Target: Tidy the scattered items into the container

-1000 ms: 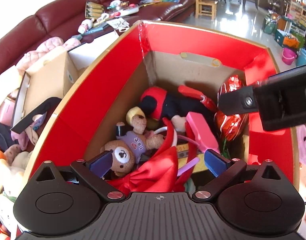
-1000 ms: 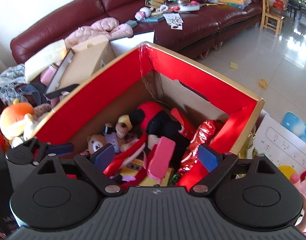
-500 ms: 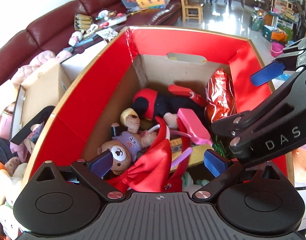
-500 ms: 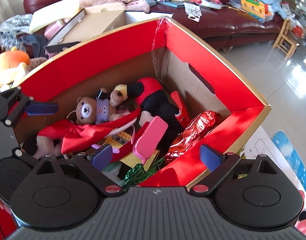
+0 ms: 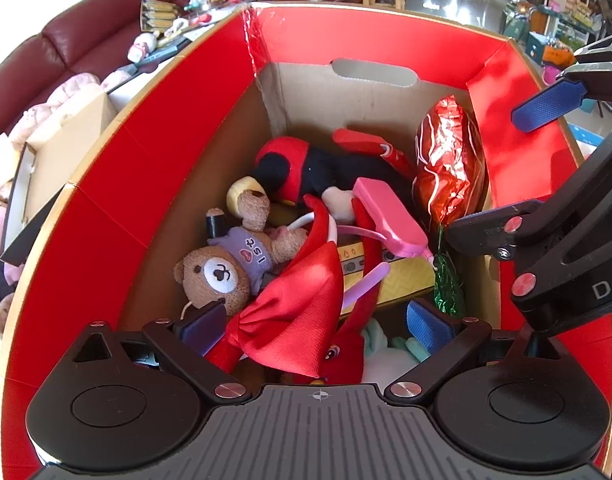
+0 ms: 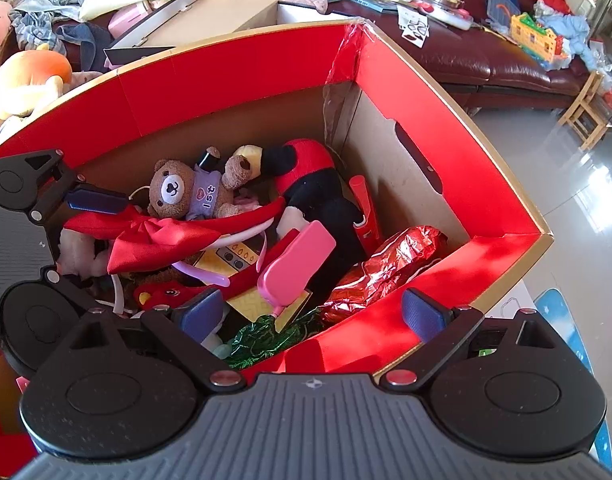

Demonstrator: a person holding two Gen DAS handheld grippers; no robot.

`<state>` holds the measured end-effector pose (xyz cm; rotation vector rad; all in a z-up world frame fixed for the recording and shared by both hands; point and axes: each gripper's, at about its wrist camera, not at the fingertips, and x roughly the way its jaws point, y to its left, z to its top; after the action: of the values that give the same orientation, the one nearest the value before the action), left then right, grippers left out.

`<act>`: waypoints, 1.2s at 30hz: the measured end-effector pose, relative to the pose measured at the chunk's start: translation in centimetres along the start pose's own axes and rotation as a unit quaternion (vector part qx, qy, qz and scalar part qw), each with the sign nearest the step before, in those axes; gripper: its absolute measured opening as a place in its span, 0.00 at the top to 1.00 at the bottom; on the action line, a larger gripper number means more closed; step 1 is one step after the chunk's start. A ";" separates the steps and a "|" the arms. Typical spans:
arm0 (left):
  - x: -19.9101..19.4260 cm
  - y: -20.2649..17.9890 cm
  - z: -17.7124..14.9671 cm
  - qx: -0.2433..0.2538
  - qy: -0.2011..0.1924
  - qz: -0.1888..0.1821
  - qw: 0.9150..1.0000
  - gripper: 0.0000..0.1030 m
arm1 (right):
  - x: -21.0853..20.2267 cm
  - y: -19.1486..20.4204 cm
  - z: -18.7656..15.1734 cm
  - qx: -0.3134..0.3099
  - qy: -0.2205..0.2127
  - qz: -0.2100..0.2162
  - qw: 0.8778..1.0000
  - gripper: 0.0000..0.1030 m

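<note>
Both the left gripper [image 5: 320, 326] and right gripper [image 6: 312, 314] hang spread wide and empty over the red box [image 5: 177, 128], with the teddy bear [image 5: 221, 276], red bow [image 5: 301, 312] and foil balloon [image 5: 450, 176] piled inside.

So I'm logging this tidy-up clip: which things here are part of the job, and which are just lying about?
Part of the job:
red box
teddy bear
red-and-black plush
red satin bow
foil balloon
left gripper and right gripper, both open and holding nothing

Lying about:
sofa
cardboard box
wooden chair
</note>
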<state>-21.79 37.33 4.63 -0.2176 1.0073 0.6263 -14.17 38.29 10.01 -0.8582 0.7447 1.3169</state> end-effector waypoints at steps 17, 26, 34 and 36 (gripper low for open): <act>1.7 -0.6 -0.2 0.023 0.014 -0.011 1.000 0.01 | 2.4 1.1 -0.3 -0.043 0.021 -0.012 0.999 0.05; 2.8 0.3 0.1 0.019 0.032 0.001 0.999 0.02 | 4.0 1.6 0.0 -0.056 0.029 -0.028 0.998 0.04; 3.4 0.4 0.0 0.027 0.045 0.009 0.999 0.02 | 4.2 1.5 -0.2 -0.063 0.026 -0.028 0.997 0.03; 3.5 0.3 0.0 0.028 0.044 0.010 0.999 0.02 | 4.2 1.4 -0.2 -0.062 0.025 -0.027 0.997 0.03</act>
<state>-20.64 38.91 1.70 -0.1882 1.1123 0.6100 -15.08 40.26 6.14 -1.0073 0.6784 1.3082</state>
